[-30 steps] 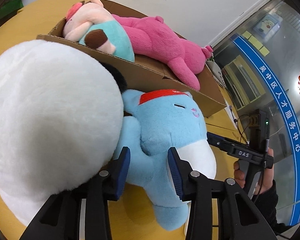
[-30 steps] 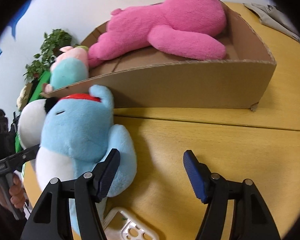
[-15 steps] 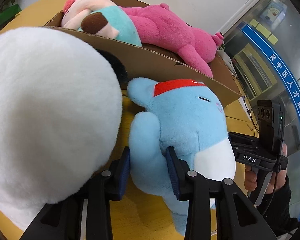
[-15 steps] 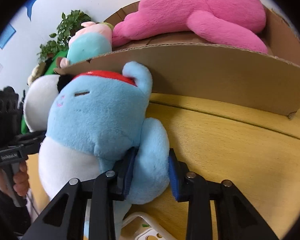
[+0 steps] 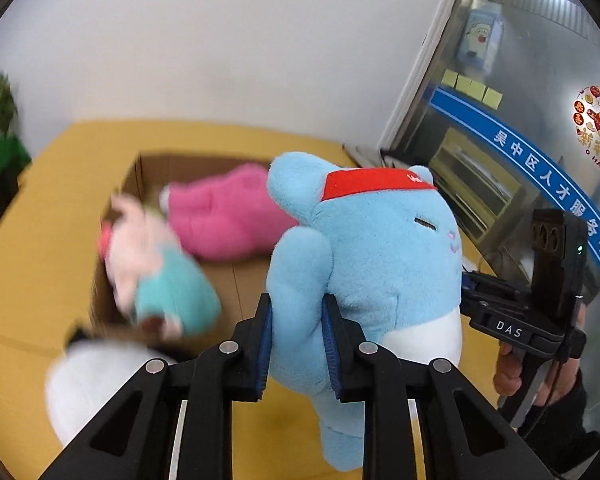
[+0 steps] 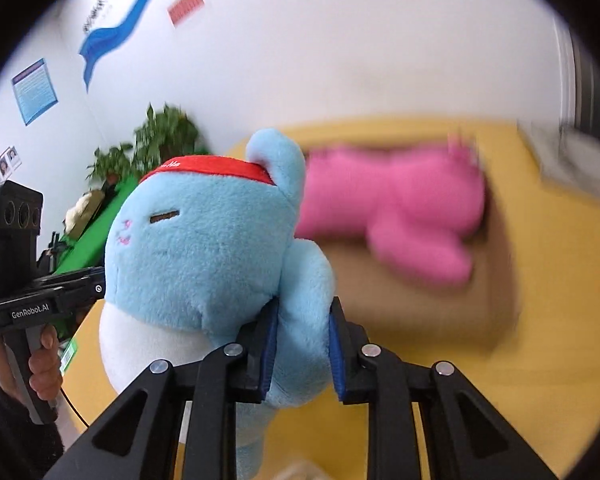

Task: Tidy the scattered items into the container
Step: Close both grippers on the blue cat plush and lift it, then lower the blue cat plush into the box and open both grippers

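A blue plush toy (image 5: 380,256) with a red headband and white belly hangs in the air above the table, held by both grippers. My left gripper (image 5: 296,344) is shut on one of its arms. My right gripper (image 6: 302,354) is shut on its other arm; the toy also shows in the right wrist view (image 6: 204,248). The cardboard box (image 5: 140,172) lies below and behind, open, holding a pink plush (image 5: 224,224) and a pink-and-teal plush (image 5: 160,276). The pink plush also shows in the right wrist view (image 6: 396,208).
A large white plush (image 5: 96,384) lies on the yellow table (image 5: 36,240) in front of the box. A green plant (image 6: 160,140) stands at the far left. Glass doors (image 5: 520,128) are at the right.
Both grippers closed on the blue plush's arms and lifted it off the table; the box and white plush now lie lower in view.
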The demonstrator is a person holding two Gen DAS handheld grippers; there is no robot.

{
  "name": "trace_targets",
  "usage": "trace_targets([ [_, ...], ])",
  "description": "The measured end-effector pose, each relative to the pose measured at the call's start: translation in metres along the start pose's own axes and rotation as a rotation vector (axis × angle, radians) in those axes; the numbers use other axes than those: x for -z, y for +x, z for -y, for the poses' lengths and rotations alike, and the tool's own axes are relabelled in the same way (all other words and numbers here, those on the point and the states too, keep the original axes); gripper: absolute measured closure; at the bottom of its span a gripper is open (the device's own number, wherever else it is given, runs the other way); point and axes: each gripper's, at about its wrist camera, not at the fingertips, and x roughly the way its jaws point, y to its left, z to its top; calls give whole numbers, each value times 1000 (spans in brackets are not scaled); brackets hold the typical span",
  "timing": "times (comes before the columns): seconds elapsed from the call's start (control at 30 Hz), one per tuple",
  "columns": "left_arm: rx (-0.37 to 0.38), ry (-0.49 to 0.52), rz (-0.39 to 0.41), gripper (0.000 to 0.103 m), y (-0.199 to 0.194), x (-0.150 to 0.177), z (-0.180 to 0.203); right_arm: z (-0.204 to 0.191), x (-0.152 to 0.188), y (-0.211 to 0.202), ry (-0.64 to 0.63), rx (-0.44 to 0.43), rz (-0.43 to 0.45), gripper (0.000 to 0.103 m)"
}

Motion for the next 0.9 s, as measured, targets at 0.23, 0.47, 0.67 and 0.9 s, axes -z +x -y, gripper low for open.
trace_targets([
  [0.23,-93,-13,-48,79,87,-57,-55,13,-82,60,-32,100,39,81],
  [0.47,-169,-53,-227,76,177,-29,-92,50,-45,154,41,170,-158,81],
  [0.67,-282,125,-299,72,197,-23,-69,48,-25,148,-18,255,-205,73],
  [0.9,-232,12,-245,72,172,-32,-80,37,-44,127,-35,191,-93,72],
])
